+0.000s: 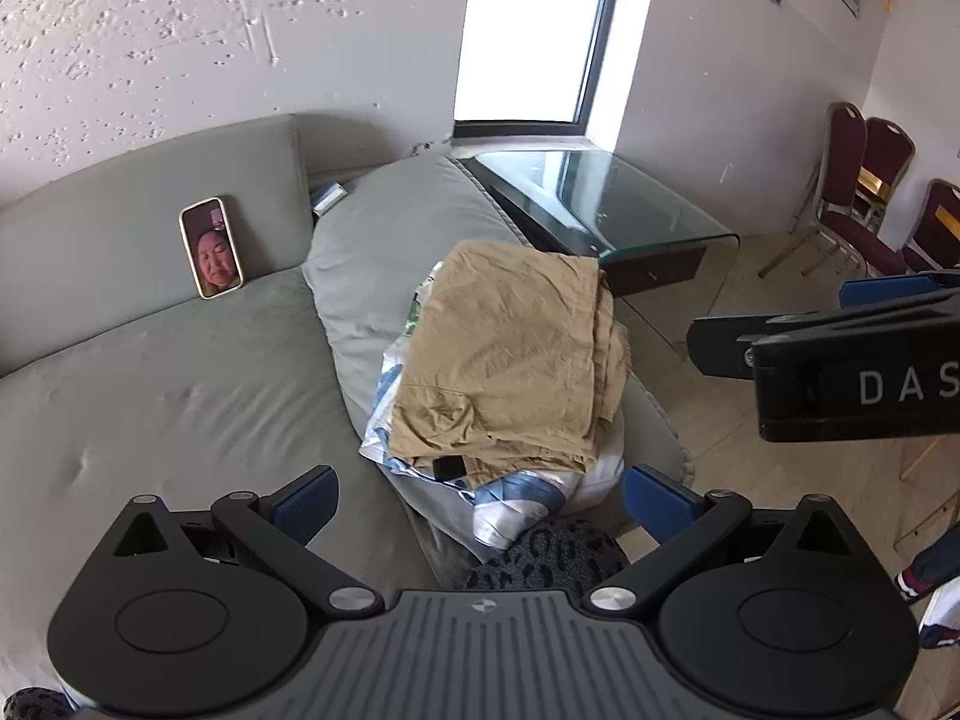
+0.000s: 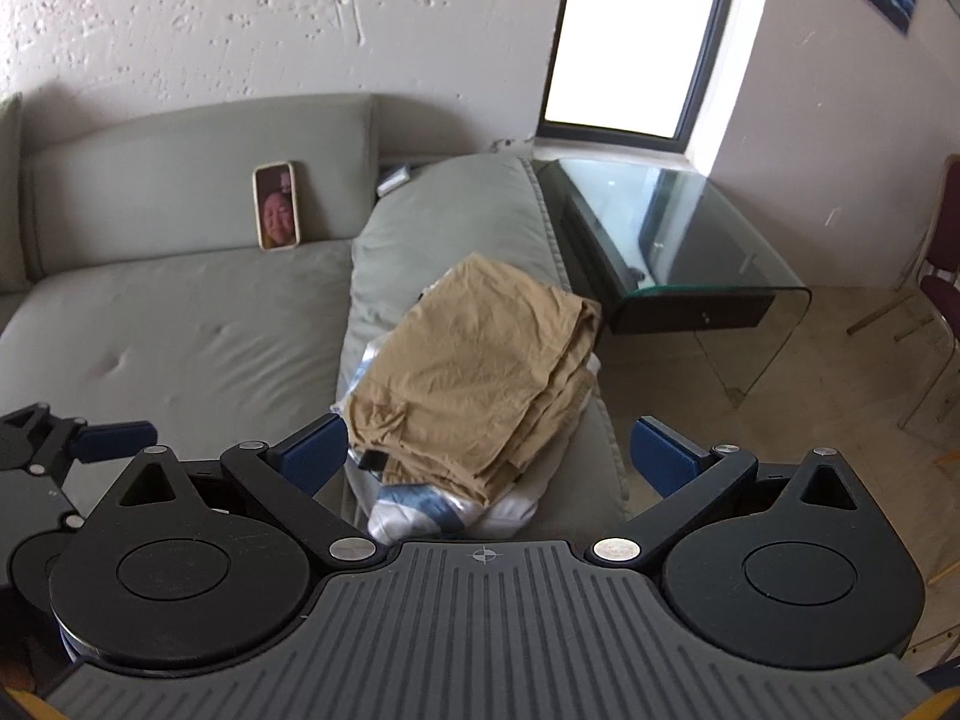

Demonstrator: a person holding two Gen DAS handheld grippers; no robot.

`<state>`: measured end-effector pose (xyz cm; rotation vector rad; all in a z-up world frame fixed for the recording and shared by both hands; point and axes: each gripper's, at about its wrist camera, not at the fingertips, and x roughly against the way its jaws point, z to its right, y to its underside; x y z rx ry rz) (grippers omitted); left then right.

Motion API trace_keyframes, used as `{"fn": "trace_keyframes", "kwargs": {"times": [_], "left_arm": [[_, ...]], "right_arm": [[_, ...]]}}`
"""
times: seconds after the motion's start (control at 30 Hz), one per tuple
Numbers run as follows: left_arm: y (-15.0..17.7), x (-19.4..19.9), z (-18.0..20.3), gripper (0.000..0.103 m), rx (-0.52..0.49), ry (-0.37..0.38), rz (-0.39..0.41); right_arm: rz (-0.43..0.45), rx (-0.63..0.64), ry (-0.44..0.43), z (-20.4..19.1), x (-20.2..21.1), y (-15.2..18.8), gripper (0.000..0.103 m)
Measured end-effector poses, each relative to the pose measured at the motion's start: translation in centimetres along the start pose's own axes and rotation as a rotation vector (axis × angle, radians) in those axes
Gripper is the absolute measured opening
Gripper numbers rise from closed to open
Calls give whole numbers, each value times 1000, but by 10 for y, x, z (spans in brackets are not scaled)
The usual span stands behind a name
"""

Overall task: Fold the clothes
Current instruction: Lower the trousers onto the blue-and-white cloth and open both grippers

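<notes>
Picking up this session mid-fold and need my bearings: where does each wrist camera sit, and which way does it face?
Left wrist: on the left gripper, open, facing the folded tan garment on the sofa armrest; the right gripper intrudes from the right.
Right wrist: on the right gripper, open, facing the same garment; the left gripper shows at left.
Shared: garment, phone, glass table, window.
</notes>
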<state>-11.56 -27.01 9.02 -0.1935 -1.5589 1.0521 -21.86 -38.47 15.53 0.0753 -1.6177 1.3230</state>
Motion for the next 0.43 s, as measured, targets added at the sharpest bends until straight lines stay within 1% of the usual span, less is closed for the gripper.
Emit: {"fn": "trace_keyframes", "kwargs": {"times": [0.2,0.43], "left_arm": [[2,-7,9,102,-23,19,-15],[5,-8,11,102,-24,49,-2]], "right_arm": [[-15,-41,-8,12,-6,6,103],[-28,-68,-34,18,-13,11,103]]}}
